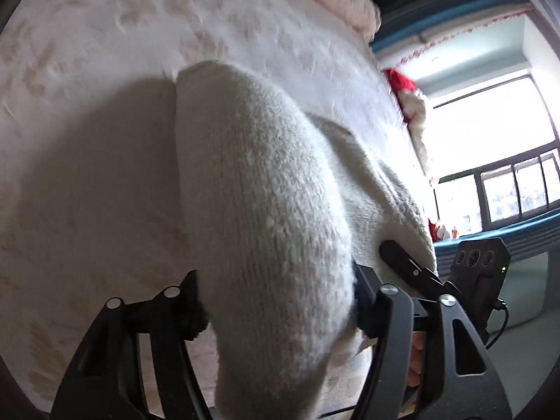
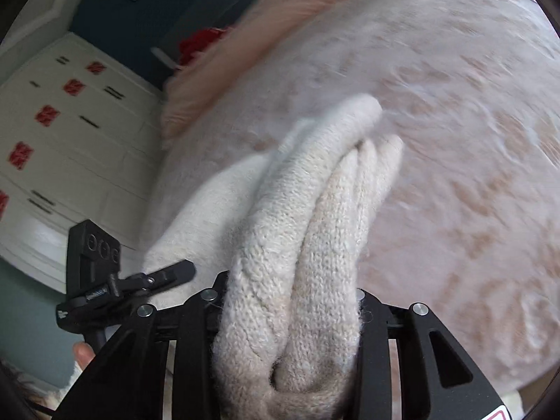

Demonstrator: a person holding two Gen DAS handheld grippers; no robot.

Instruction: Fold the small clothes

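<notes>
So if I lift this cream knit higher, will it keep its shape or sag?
Likely sag: the cream knit already bunches into soft rolls between the right tongs and drapes over the left tongs. The fuzzy yarn probably resists slipping. It looks thick, so perhaps slightly weighty for small clothing.

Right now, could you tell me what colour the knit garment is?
Cream, plain knit; the right wrist view shows it best.
</notes>
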